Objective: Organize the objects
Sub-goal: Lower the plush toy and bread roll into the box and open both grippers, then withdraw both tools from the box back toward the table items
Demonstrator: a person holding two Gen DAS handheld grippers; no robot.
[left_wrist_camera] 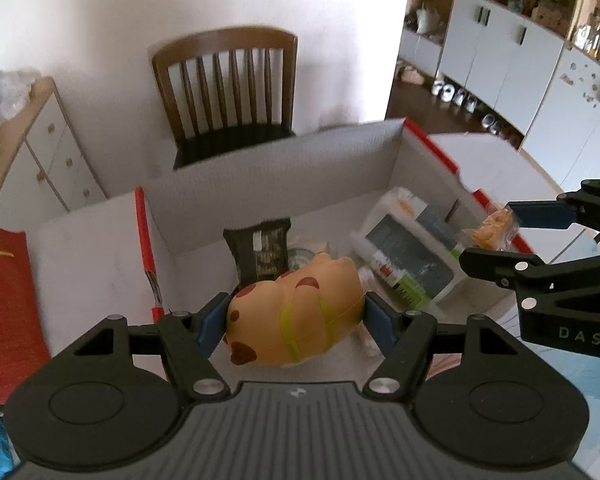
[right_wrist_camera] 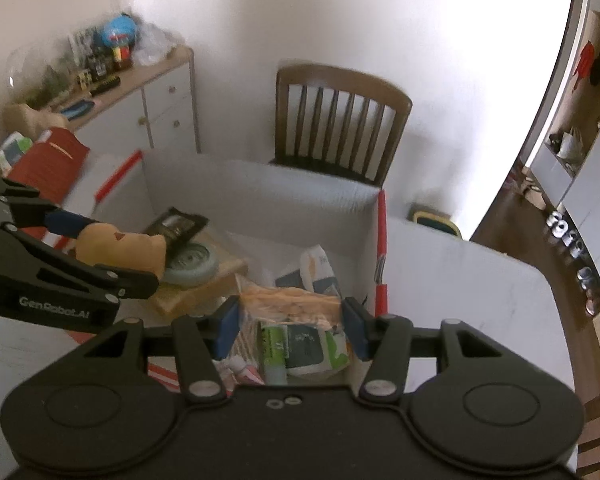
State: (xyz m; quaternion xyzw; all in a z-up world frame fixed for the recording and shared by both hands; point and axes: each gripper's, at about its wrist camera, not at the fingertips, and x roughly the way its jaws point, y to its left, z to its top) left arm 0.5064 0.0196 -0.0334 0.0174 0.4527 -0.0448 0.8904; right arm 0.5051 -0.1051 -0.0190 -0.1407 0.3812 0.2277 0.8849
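Observation:
My left gripper [left_wrist_camera: 296,320] is shut on a tan squishy toy with brown spots and green stripes [left_wrist_camera: 296,312], held above the open white cardboard box [left_wrist_camera: 268,176]. The toy also shows in the right wrist view [right_wrist_camera: 128,248]. My right gripper [right_wrist_camera: 292,320] is shut on a clear bag of orange snacks [right_wrist_camera: 288,300], over the box's right part; the bag also shows in the left wrist view [left_wrist_camera: 492,228]. In the box lie a dark packet [left_wrist_camera: 260,248], a white-green pack [left_wrist_camera: 412,256] and a round tin [right_wrist_camera: 190,262].
A brown wooden chair [left_wrist_camera: 228,92] stands behind the box against the white wall. A white drawer cabinet [right_wrist_camera: 160,108] with clutter on top is at the left. A red bag [left_wrist_camera: 4,296] lies left of the box. White cupboards [left_wrist_camera: 520,64] line the far right.

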